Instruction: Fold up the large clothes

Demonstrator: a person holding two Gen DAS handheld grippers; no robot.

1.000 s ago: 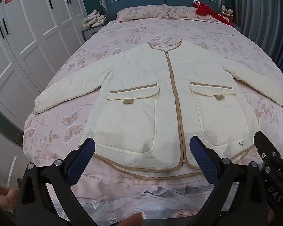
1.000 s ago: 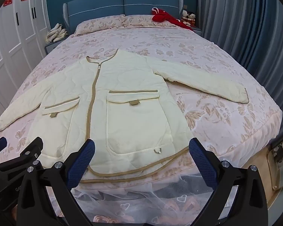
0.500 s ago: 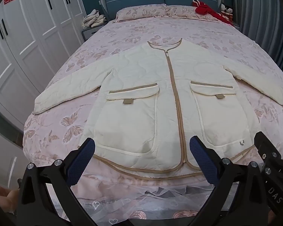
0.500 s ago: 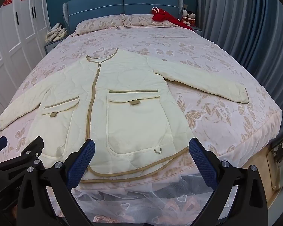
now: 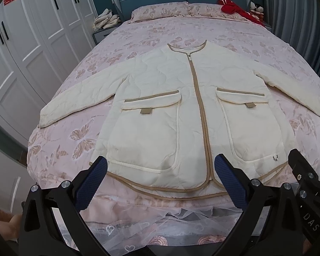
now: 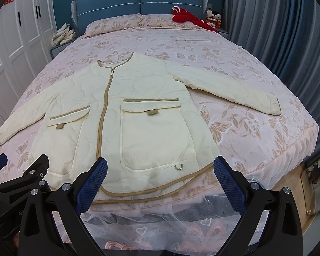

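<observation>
Jacket flat on bed, fold not started

Cream quilted jacket [image 5: 170, 111] lies face up on the bed [image 5: 138, 42], zipped, both sleeves spread out to the sides, hem at the near edge by the lace skirt [image 5: 160, 228]. Left gripper [image 5: 160, 177] hovers over the hem near the zip, jaws wide apart, holding nothing. Right gripper [image 6: 160, 177] same, jaws spread and empty, above the hem under the pocket with the metal ring [image 6: 178, 167]. Neither touches cloth.

Risks, as I judge them: hem sits right on the bed edge, so a careless tug toward the person could drag the whole jacket off. Padded fabric is thick and slippery; a shallow pinch may catch only the top layer or the tan trim and slip out mid-fold. Pocket flaps could snag a finger. The two grippers are close together, so they may collide. Uneven lift would skew the fold.
</observation>
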